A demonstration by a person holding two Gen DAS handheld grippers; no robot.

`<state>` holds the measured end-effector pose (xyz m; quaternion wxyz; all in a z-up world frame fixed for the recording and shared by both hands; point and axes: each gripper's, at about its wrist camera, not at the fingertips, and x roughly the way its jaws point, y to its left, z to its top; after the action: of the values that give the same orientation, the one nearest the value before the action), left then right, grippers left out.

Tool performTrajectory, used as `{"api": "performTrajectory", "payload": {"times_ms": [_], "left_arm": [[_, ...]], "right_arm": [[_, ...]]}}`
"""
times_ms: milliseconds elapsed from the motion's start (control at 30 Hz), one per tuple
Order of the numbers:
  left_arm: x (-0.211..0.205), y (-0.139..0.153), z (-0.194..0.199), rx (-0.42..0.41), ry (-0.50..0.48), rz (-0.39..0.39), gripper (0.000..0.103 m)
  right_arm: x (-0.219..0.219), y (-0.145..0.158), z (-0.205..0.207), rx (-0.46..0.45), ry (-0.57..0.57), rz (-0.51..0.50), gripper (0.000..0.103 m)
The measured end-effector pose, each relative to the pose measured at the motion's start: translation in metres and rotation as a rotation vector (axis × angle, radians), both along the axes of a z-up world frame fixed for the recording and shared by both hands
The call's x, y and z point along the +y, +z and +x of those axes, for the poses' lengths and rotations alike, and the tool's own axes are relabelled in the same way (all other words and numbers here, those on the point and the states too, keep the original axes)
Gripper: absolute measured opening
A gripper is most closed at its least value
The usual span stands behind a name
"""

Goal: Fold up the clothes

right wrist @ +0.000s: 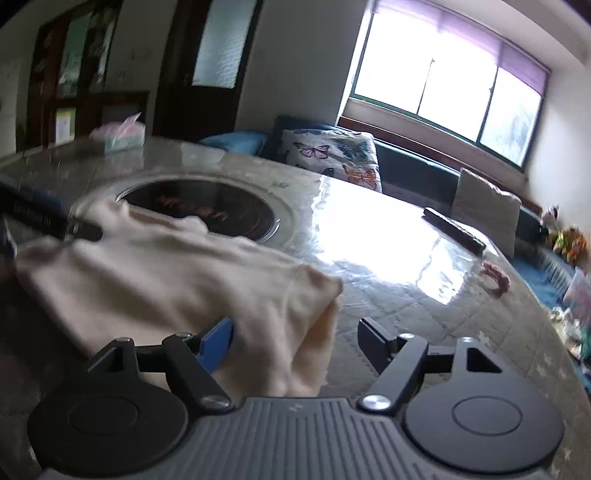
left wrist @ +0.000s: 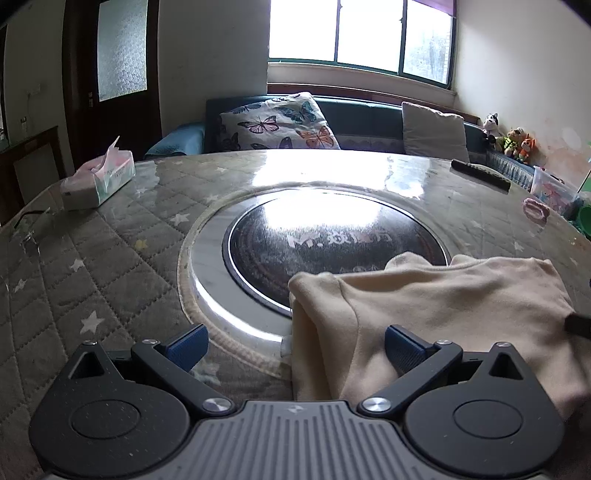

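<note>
Tongs first: we see the left tongs (left wrist: 293, 349) held low and level over the near edge of the worktop (left wrist: 110, 266), pointing toward the window (left wrist: 360, 33). Their blue pads (left wrist: 186, 347) are spread wide; the left edge of the cream garment (left wrist: 424, 306) lies between them, and the right pad sits over the cloth, though we cannot tell whether it touches. Nothing is pinched.

We see the right tongs (right wrist: 295, 341) tilted, so the room leans in their view, and also spread wide. The garment's (right wrist: 177, 273) right corner drapes between the fingers, its cloth lying against the blue left pad (right wrist: 218, 343); the right finger stands over bare quilted cover.

The garment lies bunched on the near side of the worktop, one fold reaching over the rim of the round dark hob (left wrist: 332, 240) set in the middle.

We find the right view blurred, so the tissue box (right wrist: 122, 138) and the pink ring (right wrist: 495, 278) are soft shapes. At the left edge of that view a dark tool overlaps the cloth, cut off by the frame. In the left view a dark tip (left wrist: 578, 325) enters at the right edge, mostly out of frame.
</note>
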<state>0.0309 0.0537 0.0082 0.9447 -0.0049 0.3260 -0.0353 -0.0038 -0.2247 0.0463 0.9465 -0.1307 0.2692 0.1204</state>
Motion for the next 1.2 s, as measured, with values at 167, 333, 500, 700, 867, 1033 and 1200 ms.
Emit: {"api": "performTrajectory", "payload": {"times_ms": [167, 333, 500, 700, 867, 1033, 1200], "left_arm": [[0.003, 0.0, 0.008, 0.011, 0.031, 0.002, 0.103], [0.01, -0.004, 0.01, 0.024, 0.032, -0.009, 0.103], [0.01, 0.003, 0.017, 0.006, 0.044, -0.014, 0.103], [0.015, 0.004, 0.032, 0.009, 0.087, -0.001, 0.103], [0.019, -0.007, 0.04, 0.035, 0.097, 0.042, 0.103], [0.021, -0.001, 0.039, 0.022, 0.095, 0.024, 0.103], [0.014, 0.001, 0.041, 0.008, 0.078, 0.036, 0.103]], "right_arm": [[0.002, 0.002, 0.018, -0.031, -0.029, -0.001, 0.077], [-0.005, -0.018, 0.035, 0.011, -0.08, 0.003, 0.08], [-0.014, -0.003, 0.039, 0.003, -0.095, 0.035, 0.08], [-0.009, -0.001, 0.06, -0.017, -0.115, 0.009, 0.08], [-0.015, -0.019, 0.076, 0.046, -0.161, 0.003, 0.08], [-0.019, -0.011, 0.073, 0.027, -0.159, 0.002, 0.081], [-0.02, -0.008, 0.076, 0.018, -0.171, 0.004, 0.081]]}}
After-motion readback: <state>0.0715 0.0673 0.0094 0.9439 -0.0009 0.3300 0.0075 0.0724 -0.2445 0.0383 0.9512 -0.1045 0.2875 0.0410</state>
